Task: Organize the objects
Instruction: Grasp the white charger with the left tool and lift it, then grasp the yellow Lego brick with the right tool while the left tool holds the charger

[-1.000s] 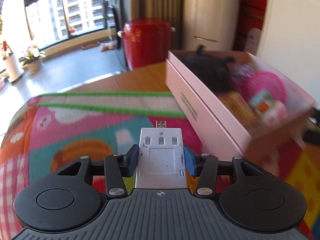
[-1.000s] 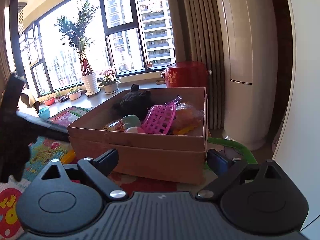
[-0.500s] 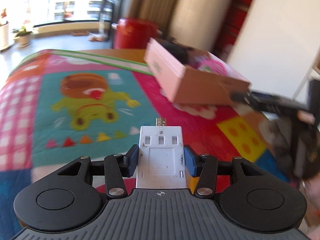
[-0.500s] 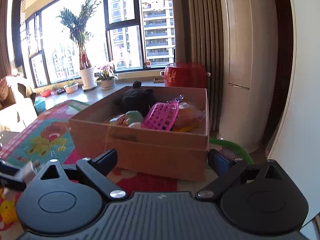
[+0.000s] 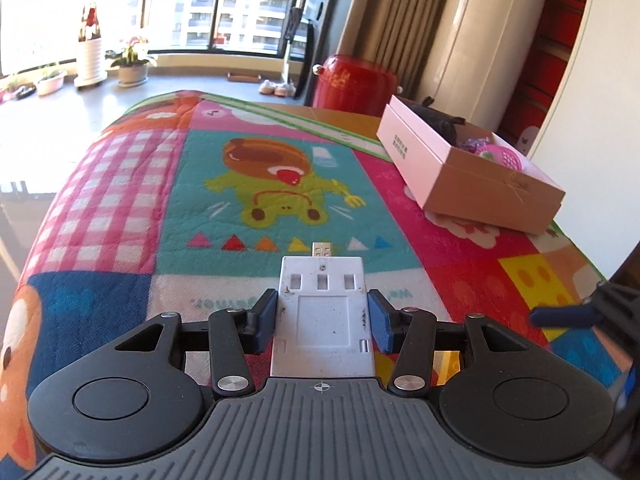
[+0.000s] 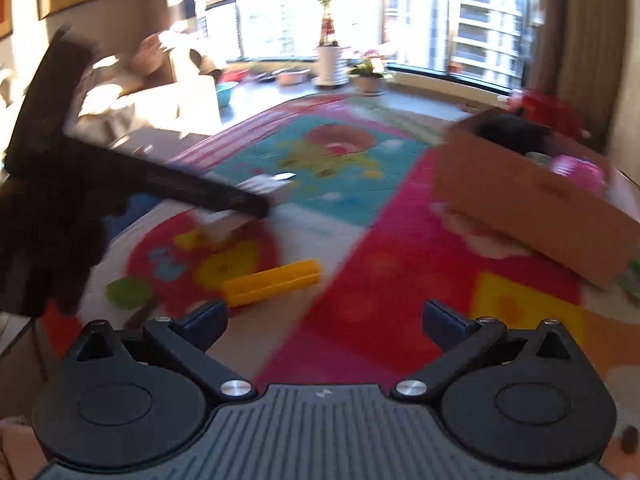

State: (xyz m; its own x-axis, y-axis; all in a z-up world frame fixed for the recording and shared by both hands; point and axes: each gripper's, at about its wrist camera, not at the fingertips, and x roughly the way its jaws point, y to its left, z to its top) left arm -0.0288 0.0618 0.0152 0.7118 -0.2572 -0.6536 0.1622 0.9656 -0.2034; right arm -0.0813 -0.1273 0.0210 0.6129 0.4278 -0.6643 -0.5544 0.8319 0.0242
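My left gripper (image 5: 323, 316) is shut on a flat white USB device (image 5: 323, 312), its metal plug pointing forward, held above the colourful play mat (image 5: 248, 184). The cardboard box (image 5: 472, 184) with a black toy and a pink basket inside sits at the mat's far right. My right gripper (image 6: 325, 316) is open and empty, low over the mat. A yellow bar (image 6: 272, 282) and a green round piece (image 6: 129, 290) lie just ahead of its left finger. The left gripper with the white device also shows in the blurred right wrist view (image 6: 264, 190).
A red pot (image 5: 352, 82) stands on the floor behind the mat. Potted plants (image 5: 130, 60) line the window sill. A white cabinet wall (image 5: 592, 92) rises right of the box. A sofa (image 6: 160, 92) stands at the left.
My left gripper has pulled back from the box, still holding the white device. My right gripper has swung left and down from the box toward the mat's yellow bar.
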